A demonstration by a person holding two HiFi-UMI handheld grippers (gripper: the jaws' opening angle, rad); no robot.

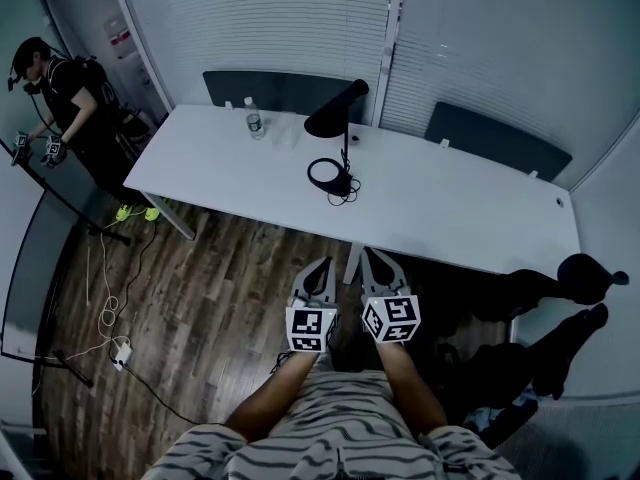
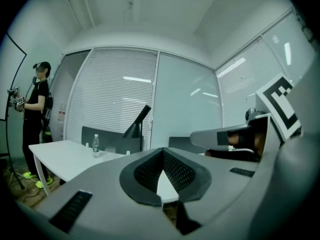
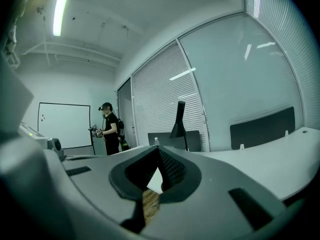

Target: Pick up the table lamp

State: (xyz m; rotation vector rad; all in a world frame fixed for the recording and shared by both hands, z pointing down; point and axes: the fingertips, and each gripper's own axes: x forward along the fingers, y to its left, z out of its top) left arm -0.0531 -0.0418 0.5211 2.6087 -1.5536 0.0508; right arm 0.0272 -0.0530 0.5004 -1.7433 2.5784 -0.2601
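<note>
The long white counter (image 1: 450,208) carries the black table lamp (image 1: 333,118), upright near its middle, with the cord bunched at its ring base. Both forearms reach level toward it, side by side, short of the near edge. The left gripper (image 1: 320,268) and right gripper (image 1: 372,260) each have jaws pressed together, empty. The water bottle (image 1: 254,120) has a label too small to read.

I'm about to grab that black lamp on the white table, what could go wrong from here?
The cord lies bunched at the base of the table lamp, so it may snag or drag when the lamp is lifted. The slanted shade sits high on a thin stem, so an off-centre grip might tip the lamp. The water bottle stands nearby on the table and could be knocked over.
</note>
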